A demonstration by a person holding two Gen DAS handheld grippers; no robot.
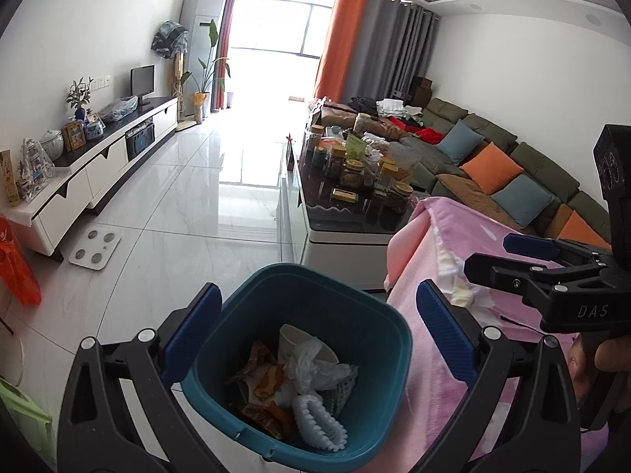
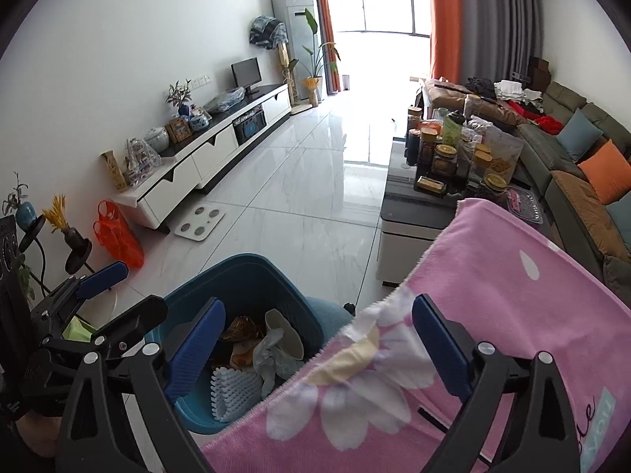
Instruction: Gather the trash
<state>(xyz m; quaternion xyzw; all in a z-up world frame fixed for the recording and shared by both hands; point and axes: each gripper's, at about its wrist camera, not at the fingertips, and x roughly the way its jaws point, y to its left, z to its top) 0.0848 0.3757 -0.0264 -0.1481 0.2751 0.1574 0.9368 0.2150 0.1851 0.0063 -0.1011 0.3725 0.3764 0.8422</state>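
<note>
The left gripper [image 1: 315,339] hangs above the teal square plastic trash bin [image 1: 252,307] with its 2 blue-padded jaws spread wide and nothing between them. The bin stands on the glossy white tiled floor [image 1: 189,205], just left of a pink flowered blanket [image 2: 493,287]. Inside it lie a white foam fruit net [image 1: 321,419], a crumpled clear plastic bag [image 1: 311,366], a white paper cup [image 1: 294,339] and brown-orange wrappers [image 1: 264,378]. The right gripper [image 2: 315,349] is also released, jaws wide and empty, one over the bin's right rim and one over the blanket. Farther off, a dark-topped coffee table [image 1: 343,224] crowded with jars stands beside the sofa [image 1: 532,165].
</note>
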